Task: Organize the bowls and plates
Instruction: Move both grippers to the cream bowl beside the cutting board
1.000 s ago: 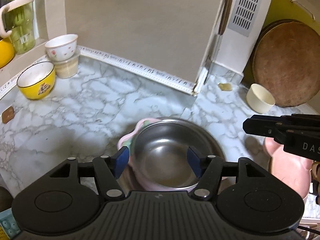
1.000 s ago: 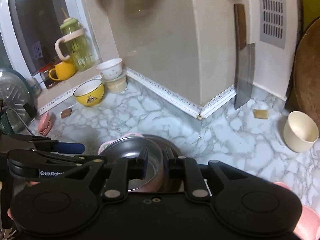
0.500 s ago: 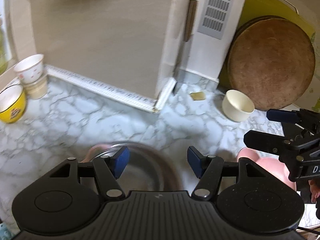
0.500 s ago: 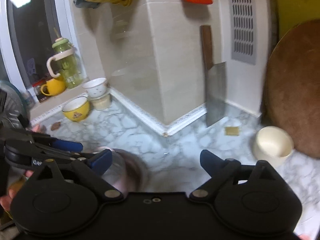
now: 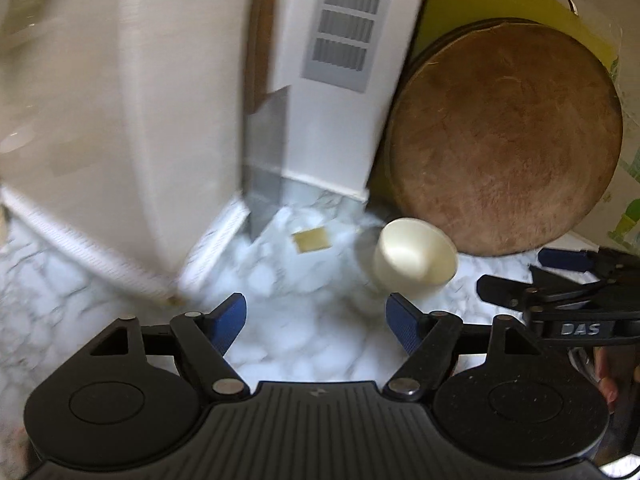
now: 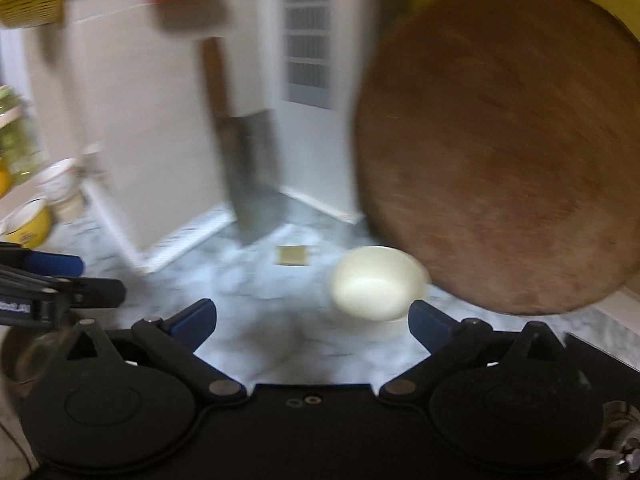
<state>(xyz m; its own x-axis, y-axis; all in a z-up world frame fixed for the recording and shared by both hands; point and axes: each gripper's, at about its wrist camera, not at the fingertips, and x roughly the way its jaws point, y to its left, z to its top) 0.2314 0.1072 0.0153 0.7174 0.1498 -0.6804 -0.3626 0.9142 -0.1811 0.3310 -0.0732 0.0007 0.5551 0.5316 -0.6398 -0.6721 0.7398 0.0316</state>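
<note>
1. Marble table [image 5: 304,304], blurred in both views.
2. Round wooden board [image 5: 504,148] leaning against the wall.
3. Left tongs [image 5: 316,318] and right tongs [image 6: 312,320], both empty, jaws spreading wider.
4. Cream bowl [image 6: 376,282] on the table, just beside the board's base, ahead of both tongs.

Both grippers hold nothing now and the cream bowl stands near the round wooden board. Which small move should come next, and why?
Probably ease the right gripper, its jaws opening and empty, forward to the cream bowl, so one finger goes inside the rim. The bowl stands upright and free on the marble counter, just ahead of the right fingertip.
</note>
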